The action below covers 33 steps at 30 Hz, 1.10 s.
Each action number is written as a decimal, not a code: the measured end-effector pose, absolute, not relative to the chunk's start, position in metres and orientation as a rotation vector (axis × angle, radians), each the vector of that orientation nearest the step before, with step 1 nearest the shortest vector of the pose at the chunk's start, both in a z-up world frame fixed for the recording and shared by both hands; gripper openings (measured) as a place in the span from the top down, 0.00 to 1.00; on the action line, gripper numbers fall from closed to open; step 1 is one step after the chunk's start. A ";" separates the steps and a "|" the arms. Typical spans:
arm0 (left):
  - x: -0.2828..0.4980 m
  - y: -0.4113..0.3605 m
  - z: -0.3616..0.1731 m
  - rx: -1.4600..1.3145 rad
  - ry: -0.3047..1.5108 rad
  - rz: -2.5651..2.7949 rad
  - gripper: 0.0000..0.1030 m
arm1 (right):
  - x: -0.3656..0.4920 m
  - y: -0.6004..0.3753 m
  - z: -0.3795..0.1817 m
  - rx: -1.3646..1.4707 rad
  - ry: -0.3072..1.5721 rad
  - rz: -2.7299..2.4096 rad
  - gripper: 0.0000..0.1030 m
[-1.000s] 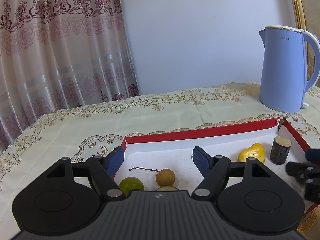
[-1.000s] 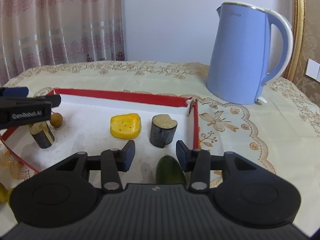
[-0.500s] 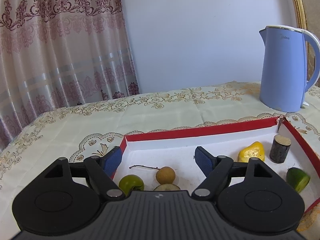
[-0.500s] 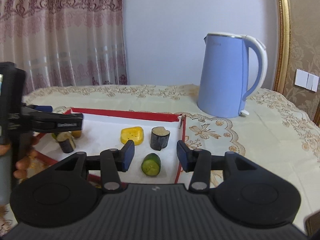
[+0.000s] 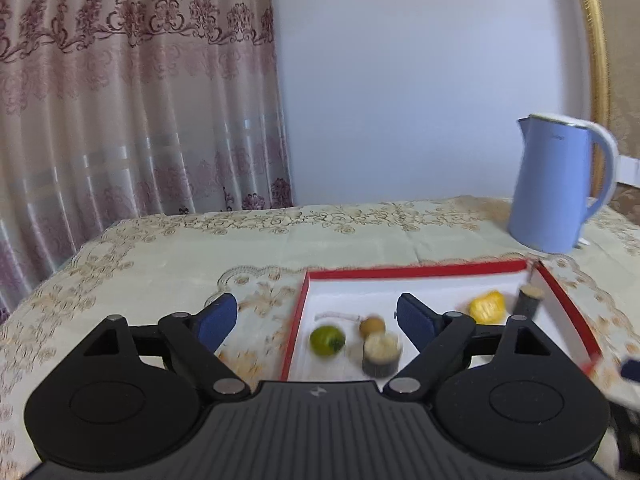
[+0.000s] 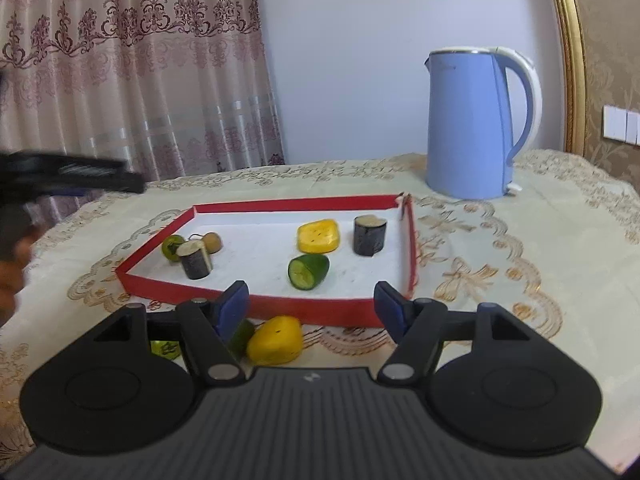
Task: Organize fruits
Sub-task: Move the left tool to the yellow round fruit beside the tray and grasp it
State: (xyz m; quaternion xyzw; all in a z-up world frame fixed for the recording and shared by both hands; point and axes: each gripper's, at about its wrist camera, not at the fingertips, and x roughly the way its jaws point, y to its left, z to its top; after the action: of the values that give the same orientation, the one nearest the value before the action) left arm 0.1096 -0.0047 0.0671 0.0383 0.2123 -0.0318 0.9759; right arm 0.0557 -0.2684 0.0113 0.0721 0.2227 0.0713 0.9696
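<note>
A red-rimmed white tray (image 6: 256, 306) (image 5: 416, 271) lies on the tablecloth. In it are a green round fruit (image 6: 171, 248) (image 5: 327, 340), a brown longan (image 6: 213, 242) (image 5: 372, 325), a dark cut cylinder (image 6: 195, 261) (image 5: 382, 354), a yellow piece (image 6: 319, 236) (image 5: 487, 306), a second dark cylinder (image 6: 370, 235) (image 5: 530, 300) and a green cucumber piece (image 6: 309, 271). Another yellow piece (image 6: 275, 340) and green pieces (image 6: 241, 336) lie on the cloth in front of the tray. My right gripper (image 6: 311, 305) hangs before the tray, jaws opening, nothing between them. My left gripper (image 5: 316, 314) is back over the tray's left edge, jaws opening and empty.
A blue electric kettle (image 6: 468, 120) (image 5: 556, 188) stands behind the tray's right corner. A patterned curtain (image 6: 120, 60) hangs behind the table's left side. My left gripper (image 6: 72, 176) and a hand show blurred at the left of the right wrist view.
The right gripper let go of the green cucumber piece, which now lies in the tray, then drew back and widened. The left gripper also pulled back and up, opening wider.
</note>
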 end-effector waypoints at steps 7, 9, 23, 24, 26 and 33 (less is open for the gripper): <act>0.056 0.004 0.029 0.150 0.436 -0.182 0.15 | 0.045 -0.240 0.004 0.033 0.454 0.184 0.35; 0.049 0.000 0.019 0.202 0.426 -0.197 0.15 | 0.041 -0.233 0.004 0.008 0.446 0.189 0.29; 0.070 -0.015 -0.018 0.256 0.572 -0.201 0.45 | 0.031 -0.241 0.002 0.020 0.436 0.147 0.17; 0.073 -0.013 -0.021 0.238 0.603 -0.204 0.51 | 0.031 -0.241 0.002 0.020 0.434 0.147 0.17; 0.080 -0.012 -0.025 0.204 0.642 -0.211 0.57 | 0.030 -0.241 0.003 0.017 0.432 0.151 0.16; 0.083 -0.007 -0.024 0.116 0.667 -0.237 0.74 | 0.029 -0.241 0.001 0.027 0.444 0.166 0.16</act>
State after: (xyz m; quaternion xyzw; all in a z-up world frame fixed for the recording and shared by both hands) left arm 0.0830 -0.0072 -0.0241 0.0566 0.3265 -0.1160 0.9363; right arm 0.0294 -0.2408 0.0014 0.0133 0.2199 0.0823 0.9720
